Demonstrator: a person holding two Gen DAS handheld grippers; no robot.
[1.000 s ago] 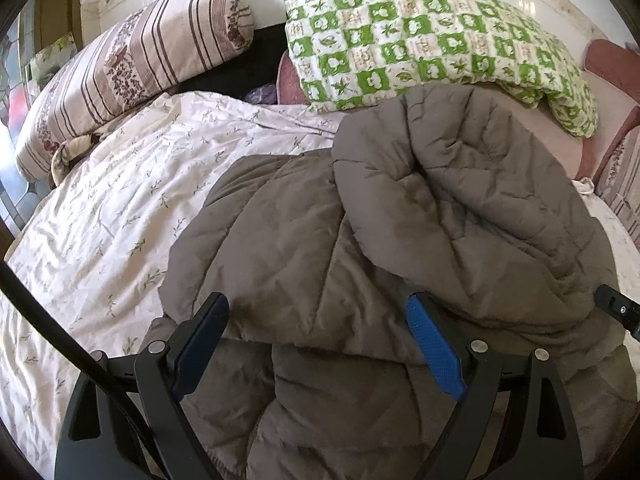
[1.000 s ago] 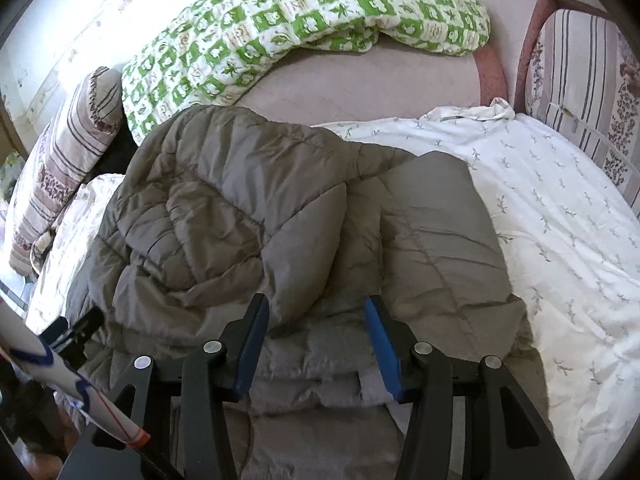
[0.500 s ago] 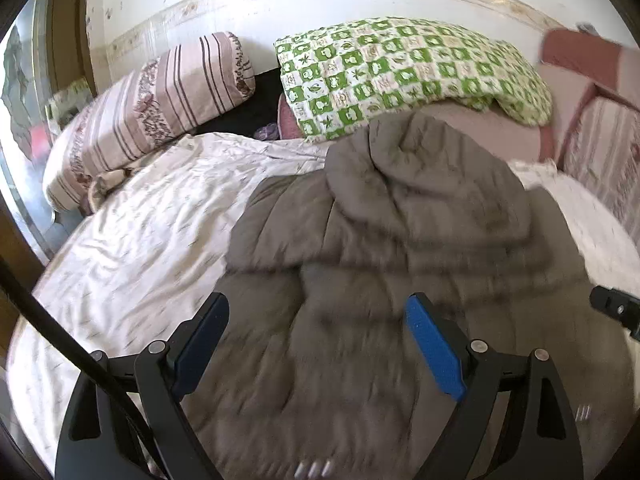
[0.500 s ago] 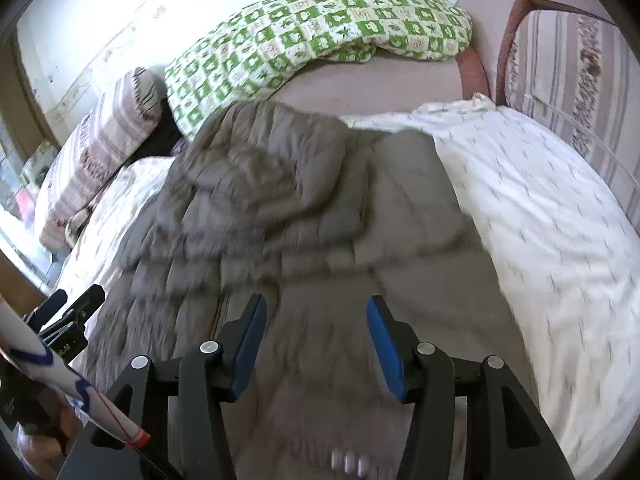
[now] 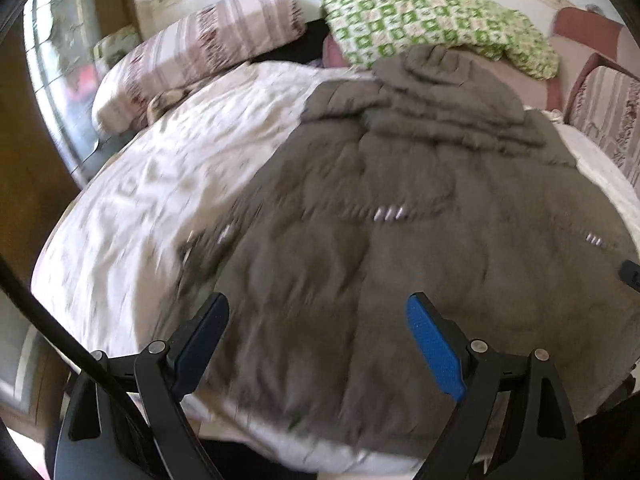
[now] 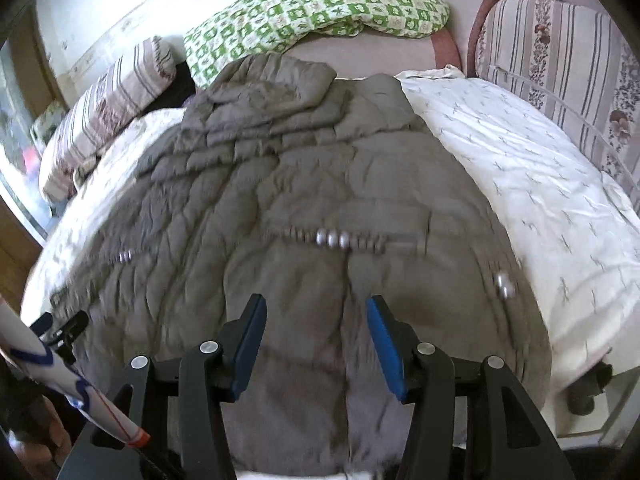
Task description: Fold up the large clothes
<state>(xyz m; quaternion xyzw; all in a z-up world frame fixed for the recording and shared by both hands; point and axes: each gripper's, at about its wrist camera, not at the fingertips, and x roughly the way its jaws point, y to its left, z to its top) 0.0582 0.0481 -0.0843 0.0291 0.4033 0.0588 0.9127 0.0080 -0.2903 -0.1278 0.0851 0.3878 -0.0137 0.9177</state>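
Observation:
A large grey-brown quilted jacket (image 5: pixel 420 208) lies spread on the bed, hood at the far end, hem at the near edge; several shiny snaps run across its middle. In the right wrist view the same jacket (image 6: pixel 312 184) fills the centre. My left gripper (image 5: pixel 318 320) hovers open over the jacket's near left part, nothing between its blue pads. My right gripper (image 6: pixel 316 320) hangs open above the hem near the centre seam, pads apart and not touching the cloth. The left gripper's tip (image 6: pixel 60 328) shows at the left edge of the right wrist view.
The bed has a white floral sheet (image 6: pixel 540 184). A green checked pillow (image 5: pixel 432 20) and a striped pillow (image 5: pixel 192 52) lie at the head. A striped cushion (image 6: pixel 560 60) stands on the right. A window (image 5: pixel 60 60) is on the left.
Both grippers have pulled back toward the foot of the bed; the jacket's whole length and the bed's near edge have come into view. The jaws look unchanged and empty.

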